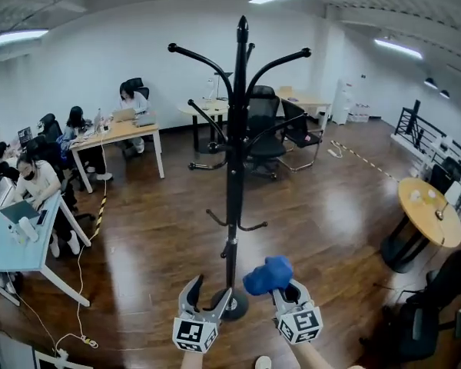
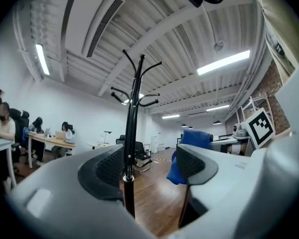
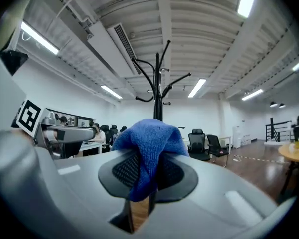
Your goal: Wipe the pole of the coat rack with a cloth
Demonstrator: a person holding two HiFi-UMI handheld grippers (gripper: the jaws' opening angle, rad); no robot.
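The black coat rack pole rises from a round base on the wooden floor, with curved hooks at its top. Low by the base, my left gripper is open. In the left gripper view the pole shows in the gap of that gripper, close to the left pad; it is not clamped. My right gripper sits just right of the pole, shut on a blue cloth. The cloth bulges out above the jaws, with the rack behind it.
People sit at desks along the left. Office chairs and a table stand behind the rack. A round wooden table is at the right and a dark chair at the lower right. A cable trails over the floor.
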